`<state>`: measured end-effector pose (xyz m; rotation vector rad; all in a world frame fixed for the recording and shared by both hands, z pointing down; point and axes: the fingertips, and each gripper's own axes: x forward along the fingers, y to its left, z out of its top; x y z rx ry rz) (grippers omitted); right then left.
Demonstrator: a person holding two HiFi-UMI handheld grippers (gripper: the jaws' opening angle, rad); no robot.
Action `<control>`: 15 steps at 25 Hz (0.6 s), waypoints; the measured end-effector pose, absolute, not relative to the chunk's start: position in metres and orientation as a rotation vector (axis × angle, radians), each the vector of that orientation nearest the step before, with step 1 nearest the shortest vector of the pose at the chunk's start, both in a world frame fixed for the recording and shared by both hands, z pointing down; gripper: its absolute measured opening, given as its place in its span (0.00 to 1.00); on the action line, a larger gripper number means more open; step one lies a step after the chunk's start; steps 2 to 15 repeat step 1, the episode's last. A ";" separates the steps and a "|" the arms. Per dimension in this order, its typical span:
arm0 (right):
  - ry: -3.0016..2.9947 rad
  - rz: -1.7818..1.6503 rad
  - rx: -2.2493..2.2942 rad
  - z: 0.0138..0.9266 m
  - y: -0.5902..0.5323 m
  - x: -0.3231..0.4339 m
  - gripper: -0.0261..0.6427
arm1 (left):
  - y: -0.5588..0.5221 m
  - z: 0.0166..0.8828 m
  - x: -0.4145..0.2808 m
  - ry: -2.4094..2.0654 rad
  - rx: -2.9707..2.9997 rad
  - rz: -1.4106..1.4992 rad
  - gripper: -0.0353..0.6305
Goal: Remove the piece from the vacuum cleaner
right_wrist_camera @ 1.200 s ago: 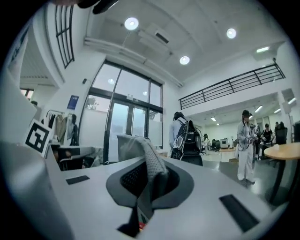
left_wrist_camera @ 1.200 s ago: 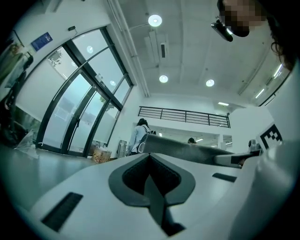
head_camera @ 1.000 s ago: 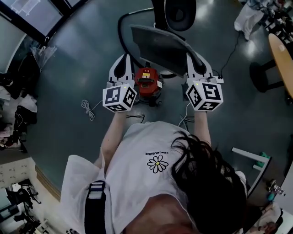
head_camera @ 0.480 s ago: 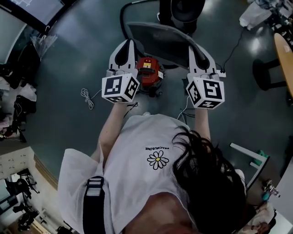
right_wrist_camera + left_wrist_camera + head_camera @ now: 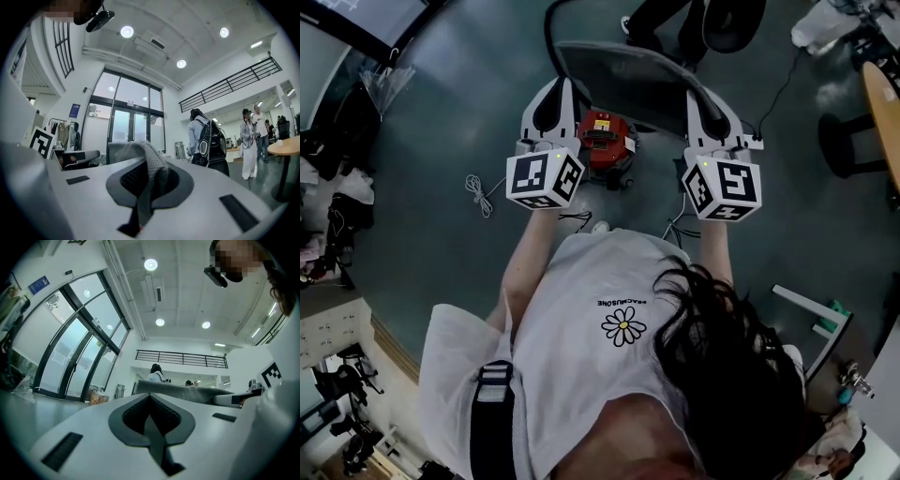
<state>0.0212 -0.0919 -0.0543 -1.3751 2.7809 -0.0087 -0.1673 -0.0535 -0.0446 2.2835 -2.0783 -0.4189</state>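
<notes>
While left tool (image 5: 565,89) and right tool (image 5: 694,98) clench the grey piece (image 5: 628,80) stretched crosswise between them, the vacuum cleaner (image 5: 602,141) sits below, nearer the left.

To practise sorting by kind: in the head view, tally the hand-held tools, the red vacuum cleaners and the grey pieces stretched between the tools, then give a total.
Tools: 2 (left tool, right tool)
Red vacuum cleaner: 1
Grey piece: 1
Total: 4

We are looking at a red vacuum cleaner (image 5: 602,141) on a dull teal floor (image 5: 469,112). The white left gripper (image 5: 565,84) and white right gripper (image 5: 692,94) are carrying black-and-white square markers (image 5: 546,180); the piece (image 5: 628,80) is showing grey mesh.
</notes>
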 end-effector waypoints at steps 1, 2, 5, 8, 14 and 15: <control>2.785 -0.008 -1.375 -0.057 -0.090 0.018 0.07 | -0.052 -0.047 -0.170 -2.078 2.283 -0.417 0.05; 2.785 -0.008 -1.375 -0.057 -0.090 0.018 0.07 | -0.052 -0.047 -0.170 -2.078 2.283 -0.417 0.05; 2.785 -0.008 -1.375 -0.057 -0.090 0.018 0.07 | -0.052 -0.047 -0.170 -2.078 2.283 -0.417 0.05; 2.785 -0.008 -1.375 -0.057 -0.090 0.018 0.07 | -0.052 -0.047 -0.170 -2.078 2.283 -0.417 0.05; 2.785 -0.008 -1.375 -0.057 -0.090 0.018 0.07 | -0.052 -0.047 -0.170 -2.078 2.283 -0.417 0.05; 2.785 -0.008 -1.375 -0.057 -0.090 0.018 0.07 | -0.052 -0.047 -0.170 -2.078 2.283 -0.417 0.05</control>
